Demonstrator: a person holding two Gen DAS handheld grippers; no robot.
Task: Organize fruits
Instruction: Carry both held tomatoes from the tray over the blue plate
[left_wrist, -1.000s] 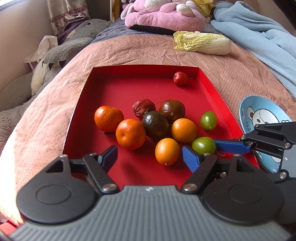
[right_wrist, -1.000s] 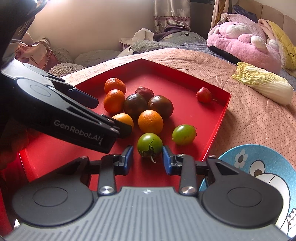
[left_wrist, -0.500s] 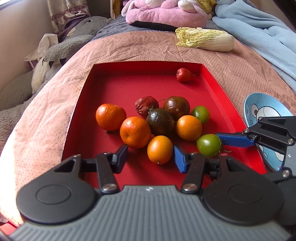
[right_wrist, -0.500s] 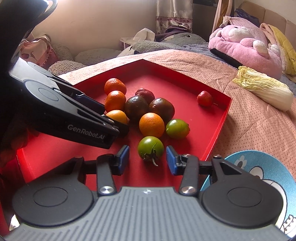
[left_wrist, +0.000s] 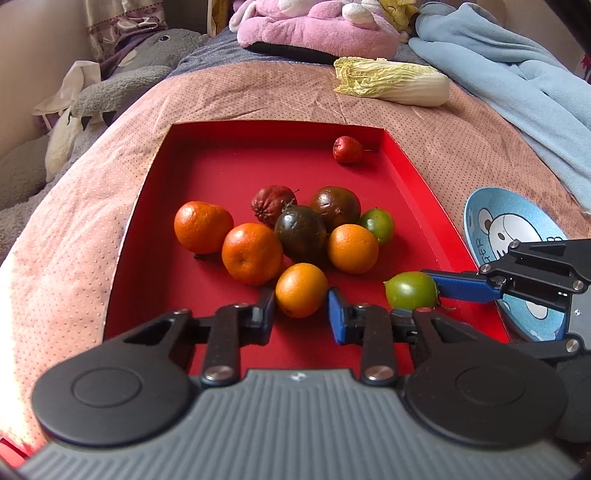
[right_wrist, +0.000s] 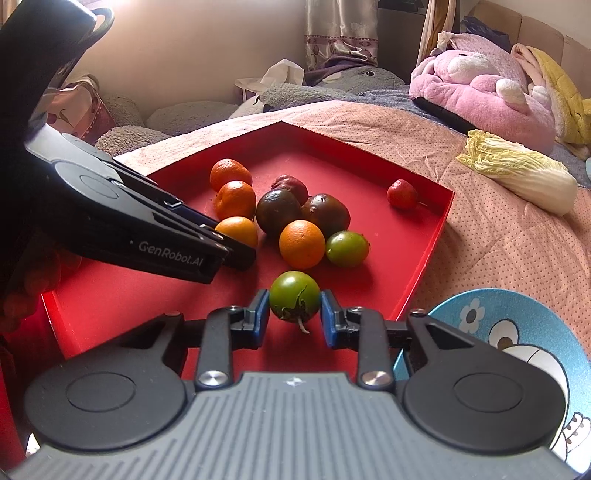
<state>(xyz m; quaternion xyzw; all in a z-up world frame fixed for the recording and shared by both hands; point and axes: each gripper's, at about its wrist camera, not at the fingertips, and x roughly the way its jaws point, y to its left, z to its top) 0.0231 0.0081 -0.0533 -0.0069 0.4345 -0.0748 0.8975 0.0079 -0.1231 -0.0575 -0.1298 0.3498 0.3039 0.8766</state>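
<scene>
A red tray (left_wrist: 155, 229) on the bed holds several oranges, dark round fruits, two green tomatoes and a small red fruit (left_wrist: 347, 149). My left gripper (left_wrist: 301, 310) has its jaws either side of a small orange (left_wrist: 301, 290), close to it with slight gaps. My right gripper (right_wrist: 294, 314) has its pads at the sides of a green tomato (right_wrist: 294, 302); this tomato also shows in the left wrist view (left_wrist: 410, 291). The second green tomato (right_wrist: 347, 248) lies beside an orange (right_wrist: 302, 243).
A blue cartoon bowl (right_wrist: 517, 332) sits right of the tray; it also shows in the left wrist view (left_wrist: 498, 225). A napa cabbage (left_wrist: 391, 83) lies beyond the tray. A pink plush (left_wrist: 317, 29), blue blanket (left_wrist: 517, 81) and grey plush (left_wrist: 122, 85) surround it.
My left gripper moved forward and narrowed around the small orange. My right gripper narrowed onto the green tomato. The second green tomato rolled up against the oranges.
</scene>
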